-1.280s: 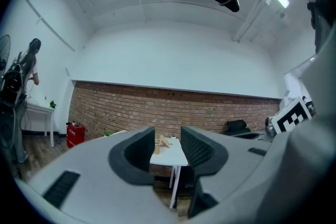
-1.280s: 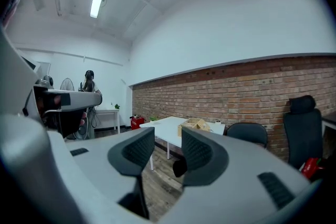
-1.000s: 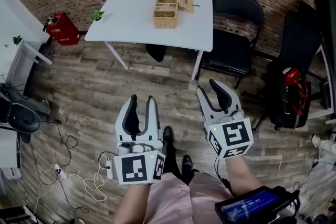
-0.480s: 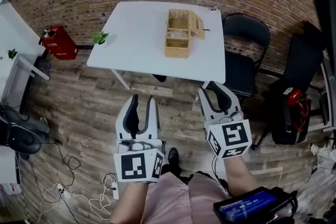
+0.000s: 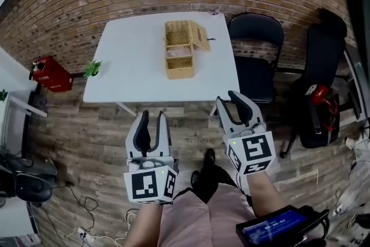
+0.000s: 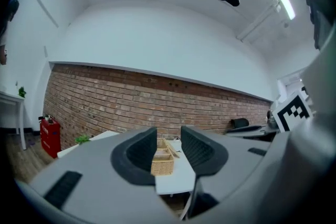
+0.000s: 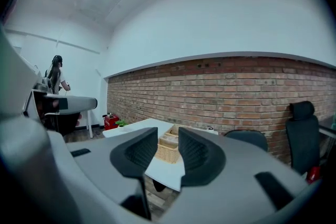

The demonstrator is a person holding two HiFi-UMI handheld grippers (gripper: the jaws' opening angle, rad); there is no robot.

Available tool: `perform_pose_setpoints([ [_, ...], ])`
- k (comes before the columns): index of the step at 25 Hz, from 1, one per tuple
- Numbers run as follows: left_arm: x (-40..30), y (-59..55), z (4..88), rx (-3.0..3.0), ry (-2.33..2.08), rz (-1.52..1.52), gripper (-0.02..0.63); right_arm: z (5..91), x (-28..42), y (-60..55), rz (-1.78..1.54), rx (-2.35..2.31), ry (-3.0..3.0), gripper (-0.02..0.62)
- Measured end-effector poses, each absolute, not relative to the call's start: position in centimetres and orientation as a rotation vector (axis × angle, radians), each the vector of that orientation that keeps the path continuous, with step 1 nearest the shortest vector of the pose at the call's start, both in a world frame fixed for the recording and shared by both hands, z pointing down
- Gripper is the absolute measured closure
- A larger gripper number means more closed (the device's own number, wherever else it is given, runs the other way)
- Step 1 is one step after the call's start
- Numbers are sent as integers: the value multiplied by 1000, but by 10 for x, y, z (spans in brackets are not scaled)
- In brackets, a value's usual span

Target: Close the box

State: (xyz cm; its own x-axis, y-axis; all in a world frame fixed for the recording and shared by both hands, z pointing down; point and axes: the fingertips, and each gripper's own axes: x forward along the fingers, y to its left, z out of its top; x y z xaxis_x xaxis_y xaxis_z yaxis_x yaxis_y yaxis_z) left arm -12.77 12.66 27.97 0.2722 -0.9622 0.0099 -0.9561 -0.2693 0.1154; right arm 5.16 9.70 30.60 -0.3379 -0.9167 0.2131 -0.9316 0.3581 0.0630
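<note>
- Head view: light-brown woven wicker box (image 5: 179, 50) sits mid-back on the white rectangular worktop (image 5: 127, 66). Its flat wicker lid (image 5: 201, 37) is flipped open to the right, so the task is not yet started.
- Left gripper (image 5: 153, 120): jaws apart, empty, held over the wood floor well short of the worktop.
- Right gripper (image 5: 232, 102): jaws closing with nothing between them, also well short of the box.
- Risk: the box looks light and the worktop smooth. Pushing the lid without steadying the body would likely slide or tip the box.
- Risk: the lid hangs past the box's right side. A swipe from the wrong side would push it further open.
- Risk: the black chair (image 5: 257, 61) stands just beside the worktop's right edge and could snag the right gripper on approach.
</note>
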Motion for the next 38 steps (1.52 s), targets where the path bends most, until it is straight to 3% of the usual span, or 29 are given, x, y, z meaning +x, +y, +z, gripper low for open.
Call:
perform_pose_setpoints([
  [22, -105, -71, 321, 2416, -1782, 95, 459, 381, 106, -100, 298, 1730, -2284, 471],
  [38, -94, -167, 285, 2456, -1838, 32, 457, 354, 122, -206, 231, 1750, -2319, 471],
])
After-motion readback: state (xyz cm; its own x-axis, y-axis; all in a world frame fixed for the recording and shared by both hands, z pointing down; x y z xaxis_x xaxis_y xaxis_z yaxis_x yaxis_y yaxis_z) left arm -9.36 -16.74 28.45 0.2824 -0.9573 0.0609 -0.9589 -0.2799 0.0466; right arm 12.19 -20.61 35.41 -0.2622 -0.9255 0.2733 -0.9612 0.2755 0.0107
